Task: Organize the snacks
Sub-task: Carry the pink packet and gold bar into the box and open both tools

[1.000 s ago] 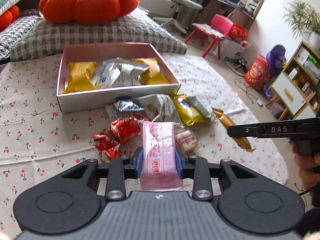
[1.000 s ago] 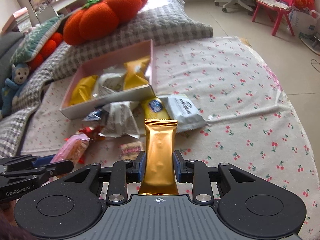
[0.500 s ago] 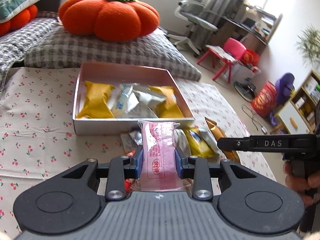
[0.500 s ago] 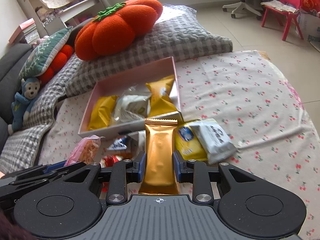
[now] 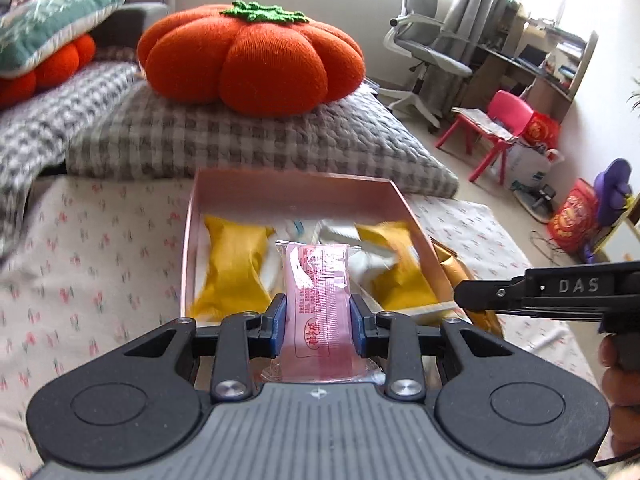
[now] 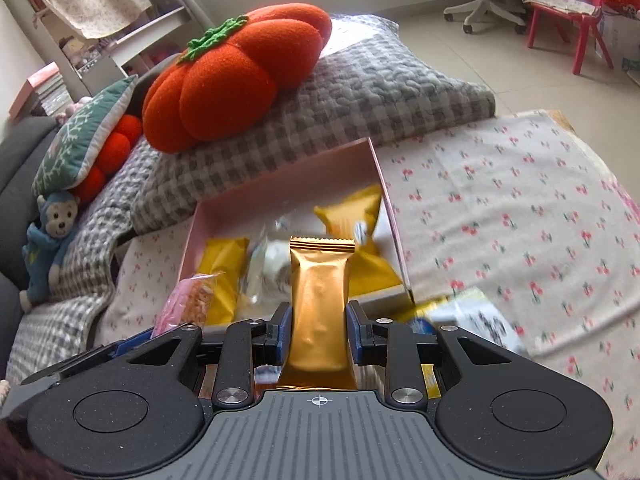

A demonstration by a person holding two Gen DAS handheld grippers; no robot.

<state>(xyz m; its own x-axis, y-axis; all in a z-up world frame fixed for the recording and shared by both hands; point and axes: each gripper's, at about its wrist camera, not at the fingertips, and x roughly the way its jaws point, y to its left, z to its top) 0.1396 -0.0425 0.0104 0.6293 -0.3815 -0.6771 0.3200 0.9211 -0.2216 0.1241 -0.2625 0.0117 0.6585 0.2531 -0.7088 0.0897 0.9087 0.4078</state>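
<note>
As each gripper clamps one: two packets, pink packet (image 5: 318, 304) and gold packet (image 6: 319, 312).

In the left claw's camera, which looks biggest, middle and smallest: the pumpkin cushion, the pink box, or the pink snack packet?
1. Pink box and pumpkin cushion: they look about alike, so no ranking.
2. Pink snack packet: smallest, though nearest the camera.

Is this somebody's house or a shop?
Most likely a home living room: a pumpkin cushion on a checked pillow, a small pink chair, and a stuffed monkey.
</note>
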